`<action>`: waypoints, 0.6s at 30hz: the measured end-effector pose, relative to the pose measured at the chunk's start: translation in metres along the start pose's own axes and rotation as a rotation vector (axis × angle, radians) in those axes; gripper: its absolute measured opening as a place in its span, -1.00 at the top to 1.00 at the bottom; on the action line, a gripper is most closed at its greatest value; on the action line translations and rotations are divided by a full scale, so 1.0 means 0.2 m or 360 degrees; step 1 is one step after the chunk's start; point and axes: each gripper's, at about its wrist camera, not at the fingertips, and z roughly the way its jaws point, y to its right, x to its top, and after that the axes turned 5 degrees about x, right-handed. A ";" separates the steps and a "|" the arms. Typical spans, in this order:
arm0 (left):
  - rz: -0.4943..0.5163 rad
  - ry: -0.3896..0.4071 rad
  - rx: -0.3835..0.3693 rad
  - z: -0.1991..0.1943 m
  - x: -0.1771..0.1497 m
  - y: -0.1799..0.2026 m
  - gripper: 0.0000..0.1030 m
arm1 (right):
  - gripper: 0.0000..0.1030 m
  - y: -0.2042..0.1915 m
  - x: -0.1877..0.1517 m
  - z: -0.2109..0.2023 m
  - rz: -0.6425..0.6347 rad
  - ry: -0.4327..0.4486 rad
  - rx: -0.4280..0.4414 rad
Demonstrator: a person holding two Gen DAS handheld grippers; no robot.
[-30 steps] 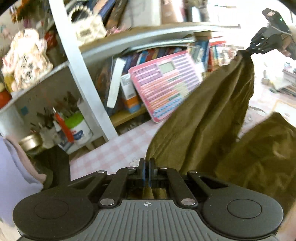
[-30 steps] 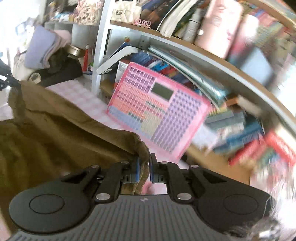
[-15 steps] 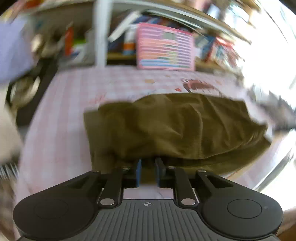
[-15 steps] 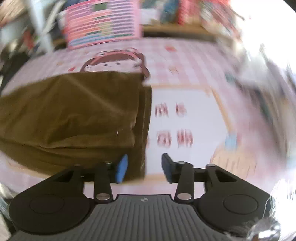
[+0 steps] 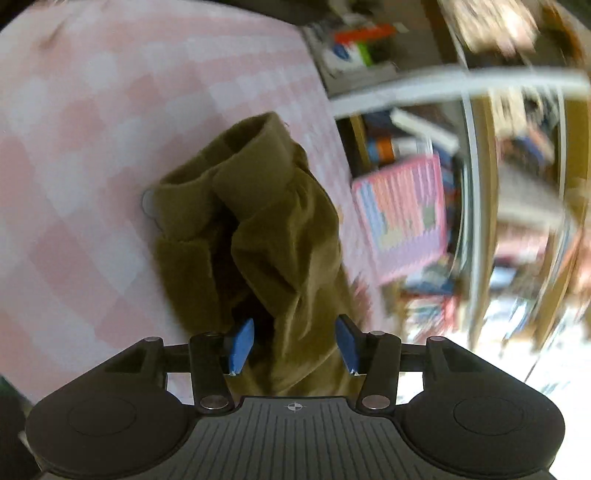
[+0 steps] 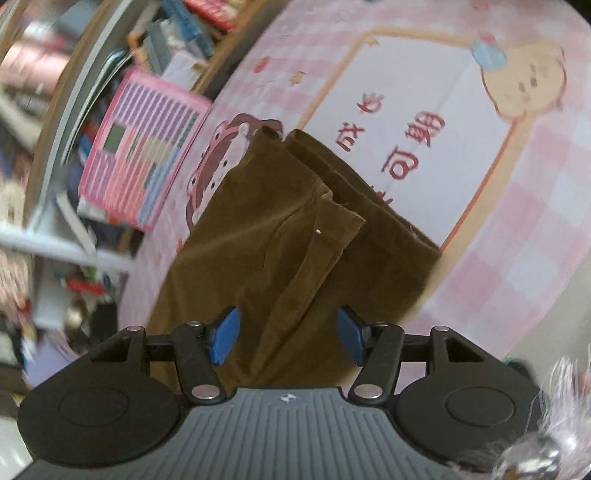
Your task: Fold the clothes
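Olive-brown trousers (image 6: 295,229) lying folded on a pink-and-white checked tablecloth (image 6: 517,258), hems (image 6: 354,173) at the far end in the right wrist view, one leg stacked slightly offset over the other. Printed on the cloth just right of the hems, a white panel with red characters (image 6: 410,147); half hidden under the far left edge of the fabric, a cartoon figure with a brown outline (image 6: 221,158). Beyond it, leaning against the shelving, a pink toy keyboard tablet (image 6: 136,155) with rows of coloured keys and a small screen. Books (image 6: 192,33) blurred on the shelves behind.

Right gripper (image 6: 288,341) held low over the near part of the trousers, blue pads (image 6: 223,341) spread wide apart, nothing pinched between them; fabric visible through the gap.

From the left wrist view, the other end of the trousers (image 5: 258,229) bunched and rumpled, a thick rolled band (image 5: 236,162) turned up at the far end, deep shadowed folds in the middle. Left gripper (image 5: 293,347) likewise spread wide, blue pads (image 5: 242,345) either side of a ridge of cloth rising between them, not closed on it; whether the pads touch the cloth cannot be told. Checked tablecloth (image 5: 110,129) bare to the left. To the right, much blurred, the same pink toy tablet (image 5: 406,218) and a white shelf frame (image 5: 469,184) crowded with books.
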 end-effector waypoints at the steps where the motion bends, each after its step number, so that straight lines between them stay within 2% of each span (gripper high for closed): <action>1: -0.0028 0.0023 0.0010 0.01 0.01 -0.01 0.06 | -0.10 0.02 0.02 0.02 0.0044 0.0011 0.0003; 3: -0.0069 0.0068 0.0039 0.03 0.02 -0.03 0.13 | -0.06 0.06 0.05 0.04 0.0144 0.0033 -0.0001; 4: -0.0087 0.0089 0.0040 0.03 0.03 -0.03 0.14 | 0.02 0.08 0.07 0.06 0.0194 0.0039 -0.0006; 5: -0.0089 0.0109 0.0026 0.04 0.04 -0.02 0.47 | 0.08 0.09 0.09 0.07 0.0237 0.0045 -0.0010; 7: -0.0043 0.0154 0.0003 0.04 0.06 0.02 0.85 | 0.38 0.11 0.13 0.09 0.0287 0.0066 -0.0006; 8: 0.0012 0.0180 0.0001 0.04 0.07 0.06 0.89 | 0.48 0.11 0.15 0.10 0.0288 0.0081 -0.0005; 9: 0.0086 0.0211 -0.0004 0.04 0.08 0.12 0.90 | 0.74 0.10 0.17 0.10 0.0283 0.0094 -0.0019; 10: 0.0167 0.0243 -0.0010 0.03 0.09 0.18 0.92 | 0.85 0.09 0.19 0.11 0.0276 0.0110 -0.0037; 12: 0.0309 0.0291 -0.0063 0.03 0.11 0.30 0.93 | 0.90 0.02 0.25 0.12 0.0211 0.0140 -0.0039; 14: 0.0449 0.0319 -0.0123 0.03 0.13 0.44 0.93 | 0.91 -0.13 0.31 0.11 0.0046 0.0196 0.0018; 18: 0.0554 0.0313 -0.0186 -0.06 0.13 0.52 0.93 | 0.92 -0.54 0.46 -0.06 -0.0332 0.0432 0.0304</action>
